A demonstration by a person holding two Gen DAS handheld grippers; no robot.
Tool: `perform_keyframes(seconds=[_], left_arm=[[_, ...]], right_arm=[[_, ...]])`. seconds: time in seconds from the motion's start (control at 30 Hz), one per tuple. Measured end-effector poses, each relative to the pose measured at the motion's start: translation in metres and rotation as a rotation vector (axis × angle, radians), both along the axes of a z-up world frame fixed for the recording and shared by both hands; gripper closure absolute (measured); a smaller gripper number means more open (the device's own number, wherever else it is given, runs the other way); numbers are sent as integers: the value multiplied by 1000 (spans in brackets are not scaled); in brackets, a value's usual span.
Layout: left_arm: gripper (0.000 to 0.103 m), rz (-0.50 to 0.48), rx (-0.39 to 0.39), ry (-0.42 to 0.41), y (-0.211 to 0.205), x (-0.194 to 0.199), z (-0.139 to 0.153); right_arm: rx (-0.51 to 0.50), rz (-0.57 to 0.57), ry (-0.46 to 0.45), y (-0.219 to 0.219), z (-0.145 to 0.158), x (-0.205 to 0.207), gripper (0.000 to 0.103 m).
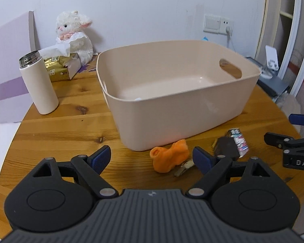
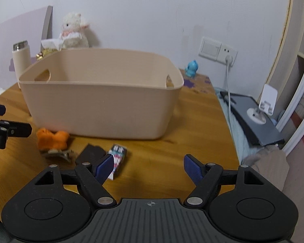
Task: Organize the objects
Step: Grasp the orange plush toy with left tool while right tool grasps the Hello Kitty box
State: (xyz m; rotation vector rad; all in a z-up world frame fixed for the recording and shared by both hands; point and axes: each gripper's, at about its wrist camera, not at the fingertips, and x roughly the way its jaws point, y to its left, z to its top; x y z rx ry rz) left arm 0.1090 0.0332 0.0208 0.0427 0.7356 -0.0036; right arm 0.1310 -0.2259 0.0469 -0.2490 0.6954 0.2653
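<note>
Wooden table point(image 1: 60, 125) lies bare around both spread tools.

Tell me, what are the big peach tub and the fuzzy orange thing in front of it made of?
The big peach tub looks like smooth moulded plastic: it has thin even walls, a cut-out handle and a soft shine on its floor. The fuzzy orange thing looks like soft fabric, perhaps fleece or plush: matte, fuzzy, rumpled. I can't tell exactly which.
</note>
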Motion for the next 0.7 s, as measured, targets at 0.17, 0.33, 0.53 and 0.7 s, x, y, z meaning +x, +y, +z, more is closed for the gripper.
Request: perform_keyframes(seconds=[0.17,0.33,0.53,0.7], left_arm=[[15,0,-36,52,4,12,-24],[15,3,-61,80,10,20,-41],[15,-8,-98,80,16,29,-54],[15,-5,-120,82,18,37,-57]], right_arm=[[-8,4,56,2,-21,6,25],[-17,19,94,6,-36,10,25],[-7,31,120,9,-46,17,25],[6,34,120,13,-52,24,25]])
